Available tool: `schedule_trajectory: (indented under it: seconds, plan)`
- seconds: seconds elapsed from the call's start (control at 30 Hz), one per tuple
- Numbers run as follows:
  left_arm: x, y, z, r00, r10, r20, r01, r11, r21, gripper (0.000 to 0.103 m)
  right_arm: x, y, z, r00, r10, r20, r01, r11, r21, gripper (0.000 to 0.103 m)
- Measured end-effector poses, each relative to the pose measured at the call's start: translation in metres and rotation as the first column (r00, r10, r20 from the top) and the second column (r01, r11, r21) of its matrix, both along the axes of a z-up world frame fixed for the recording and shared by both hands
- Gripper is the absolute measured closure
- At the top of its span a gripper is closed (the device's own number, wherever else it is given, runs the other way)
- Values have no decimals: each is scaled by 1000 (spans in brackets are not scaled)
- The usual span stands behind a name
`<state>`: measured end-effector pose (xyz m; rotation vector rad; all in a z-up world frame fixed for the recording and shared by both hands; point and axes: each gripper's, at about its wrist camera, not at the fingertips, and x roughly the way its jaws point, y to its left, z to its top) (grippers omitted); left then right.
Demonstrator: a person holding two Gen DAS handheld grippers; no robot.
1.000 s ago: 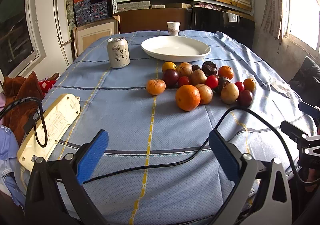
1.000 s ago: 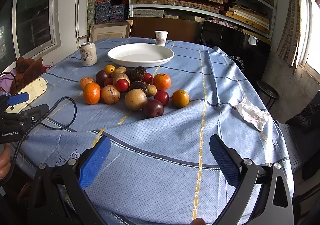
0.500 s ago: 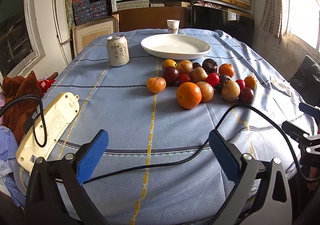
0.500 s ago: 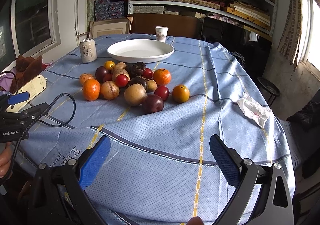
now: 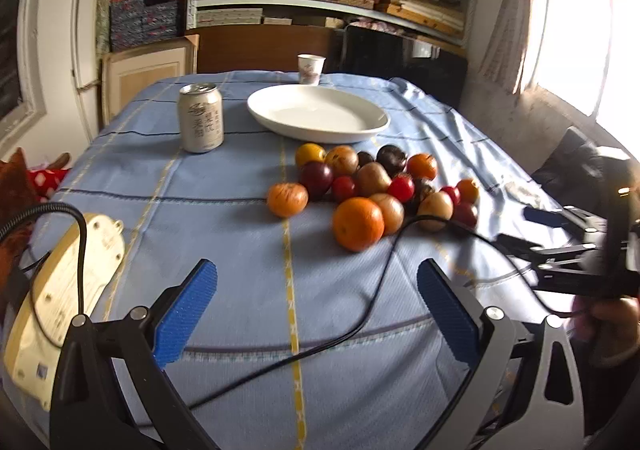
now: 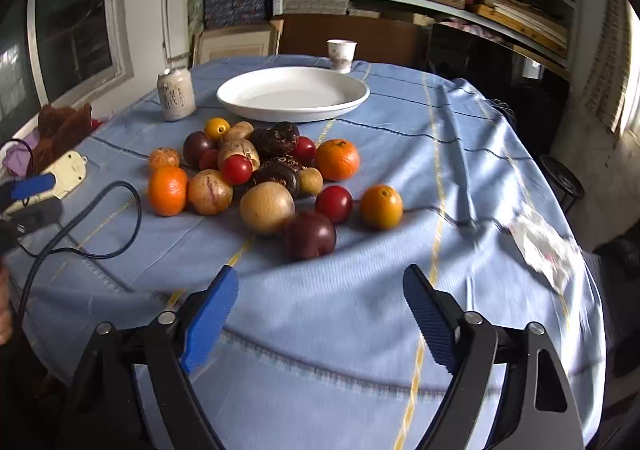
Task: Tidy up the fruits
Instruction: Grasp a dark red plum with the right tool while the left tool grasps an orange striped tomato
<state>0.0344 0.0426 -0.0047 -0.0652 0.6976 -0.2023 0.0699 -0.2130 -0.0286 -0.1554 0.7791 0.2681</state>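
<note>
A pile of several fruits [image 5: 372, 185] lies mid-table on the blue cloth: oranges, red and dark plums, brown round fruits. It also shows in the right wrist view [image 6: 264, 173]. A large orange [image 5: 357, 223] is nearest my left gripper. A dark red plum [image 6: 310, 236] is nearest my right gripper. An empty white plate [image 5: 318, 111] stands behind the pile, also in the right wrist view [image 6: 294, 91]. My left gripper [image 5: 316, 310] is open and empty over the near table edge. My right gripper [image 6: 320, 310] is open and empty, just short of the plum.
A drink can [image 5: 200, 117] stands left of the plate. A paper cup [image 5: 311, 68] is at the far edge. A cream power strip [image 5: 60, 290] lies at the left, its black cable [image 5: 360, 322] crossing the cloth. A crumpled wrapper [image 6: 540, 246] lies right.
Both grippers have moved forward toward the fruit pile, which looks larger and closer now. The jaws stay open. No fruit has moved.
</note>
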Motion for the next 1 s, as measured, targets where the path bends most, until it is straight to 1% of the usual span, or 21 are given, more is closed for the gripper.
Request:
schedule_trajectory:
  seconds: [0.13,0.23,0.43,0.47,0.5,0.6,0.63,0.67,0.77,0.8,0.83,0.87,0.93,1.0]
  plan:
    - [12,10,3,999,-32,7,32,999,-35,5,24,9,-8,997,55,-51,-56,998,-15,28]
    - [22,13,2,1000,-31,3,31,999,-28,5,35,13,-14,996,58,-73,-61,998,-31,31]
    - [40,14,-5,999,-38,-26,37,999,-14,5,54,12,-28,987,70,-142,-70,998,6,52]
    - [41,15,-5,999,-38,-30,38,999,-16,5,54,12,-29,986,75,-147,-74,997,13,59]
    - [45,15,-5,999,-40,-34,40,999,-15,5,53,12,-30,986,79,-149,-77,997,20,63]
    - [55,15,-6,998,-47,-45,46,999,-26,6,48,7,-29,986,89,-138,-82,995,54,66]
    - [59,15,-6,998,-47,-50,46,999,-28,10,45,4,-28,987,91,-131,-82,994,72,66]
    - [64,15,-6,997,-47,-57,46,999,-28,18,42,0,-27,987,96,-125,-84,992,98,67]
    - [80,15,-9,996,-39,-80,37,999,-25,26,31,-11,-22,987,118,-110,-97,978,185,67]
    - [87,14,-10,996,-36,-86,35,999,-15,28,26,-15,-21,987,125,-102,-102,973,208,67]
    - [93,12,-12,995,-35,-92,34,999,-7,29,24,-17,-21,987,128,-94,-105,970,217,67]
    - [99,11,-14,994,-34,-99,34,999,-1,35,20,-18,-21,988,129,-84,-107,969,224,67]
    - [114,10,-19,991,-49,-125,49,999,0,42,17,-20,-23,989,125,-80,-104,969,226,67]
    - [124,11,-24,988,-46,-147,46,999,-2,46,17,-20,-24,988,129,-80,-107,967,233,67]
